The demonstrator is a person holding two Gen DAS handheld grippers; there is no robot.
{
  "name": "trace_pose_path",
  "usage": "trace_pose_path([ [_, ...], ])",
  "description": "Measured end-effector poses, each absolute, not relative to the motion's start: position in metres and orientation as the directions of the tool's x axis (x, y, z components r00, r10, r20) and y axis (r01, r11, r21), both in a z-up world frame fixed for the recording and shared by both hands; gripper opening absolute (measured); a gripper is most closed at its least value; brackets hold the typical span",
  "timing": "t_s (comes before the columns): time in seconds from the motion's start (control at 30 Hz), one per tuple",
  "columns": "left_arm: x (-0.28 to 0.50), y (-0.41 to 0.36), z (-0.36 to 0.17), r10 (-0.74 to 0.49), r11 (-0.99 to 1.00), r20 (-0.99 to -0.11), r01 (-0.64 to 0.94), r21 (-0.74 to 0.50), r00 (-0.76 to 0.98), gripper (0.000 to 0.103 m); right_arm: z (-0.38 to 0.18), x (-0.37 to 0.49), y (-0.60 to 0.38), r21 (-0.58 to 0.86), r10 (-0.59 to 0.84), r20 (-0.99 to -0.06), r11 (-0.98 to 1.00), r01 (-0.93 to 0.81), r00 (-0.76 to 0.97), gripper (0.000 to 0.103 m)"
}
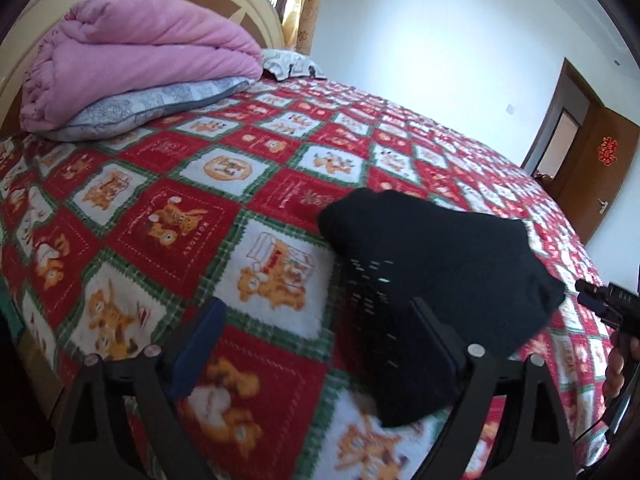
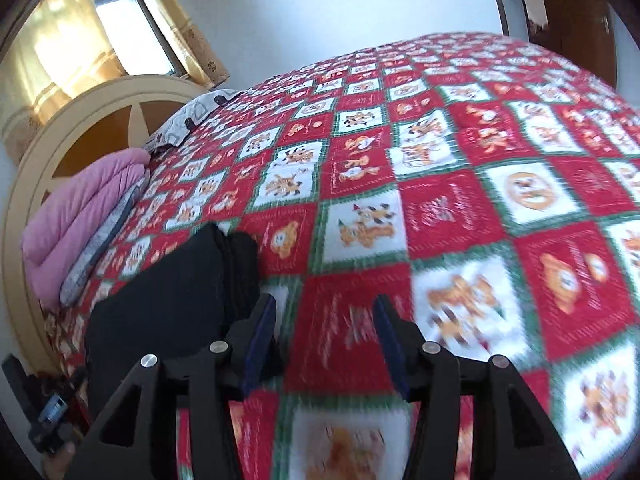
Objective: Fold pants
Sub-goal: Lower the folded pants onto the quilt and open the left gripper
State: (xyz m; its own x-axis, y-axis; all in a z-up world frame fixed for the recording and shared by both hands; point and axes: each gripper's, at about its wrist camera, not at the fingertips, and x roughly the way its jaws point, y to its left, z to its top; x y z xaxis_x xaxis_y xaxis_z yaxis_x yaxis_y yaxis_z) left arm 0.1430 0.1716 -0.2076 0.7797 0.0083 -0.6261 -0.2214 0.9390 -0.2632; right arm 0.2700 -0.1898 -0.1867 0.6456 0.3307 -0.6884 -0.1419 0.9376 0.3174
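The black pants (image 1: 436,264) lie folded in a compact bundle on the red, white and green patterned bedspread (image 1: 168,208). My left gripper (image 1: 320,340) is open and empty; its right finger lies in front of the pants' near edge, its left finger over the bedspread. In the right wrist view the pants (image 2: 168,304) lie at the left, beside my right gripper (image 2: 326,340), which is open and empty over the bedspread (image 2: 460,208). The right gripper's body (image 1: 616,308) shows at the far right of the left wrist view.
A folded pink quilt (image 1: 132,60) rests on a grey pillow (image 1: 140,112) by the cream headboard (image 2: 80,120). A second patterned pillow (image 1: 288,62) lies further back. A wooden door (image 1: 600,176) stands open at the right; curtains (image 2: 60,52) cover the window.
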Motion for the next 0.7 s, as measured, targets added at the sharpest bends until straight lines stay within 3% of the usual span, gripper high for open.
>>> trace_pose_path([
  [0.13, 0.122, 0.155, -0.185, -0.006, 0.954, -0.589, -0.173, -0.246, 0.808, 0.093, -0.17, 0.225, -0.19, 0.258, 0.316, -0.68, 0.948, -0.188, 0.661, 0.053],
  [0.23, 0.109, 0.144, -0.169, -0.019, 0.961, -0.557, -0.139, -0.24, 0.83, 0.099, -0.155, 0.189, -0.186, 0.184, 0.299, -0.676, 0.953, -0.239, 0.674, 0.053],
  [0.7, 0.061, 0.086, -0.107, -0.103, 0.98, -0.435, 0.017, -0.198, 0.894, 0.103, -0.08, 0.065, -0.183, -0.046, 0.246, -0.534, 0.947, -0.318, 0.809, 0.063],
])
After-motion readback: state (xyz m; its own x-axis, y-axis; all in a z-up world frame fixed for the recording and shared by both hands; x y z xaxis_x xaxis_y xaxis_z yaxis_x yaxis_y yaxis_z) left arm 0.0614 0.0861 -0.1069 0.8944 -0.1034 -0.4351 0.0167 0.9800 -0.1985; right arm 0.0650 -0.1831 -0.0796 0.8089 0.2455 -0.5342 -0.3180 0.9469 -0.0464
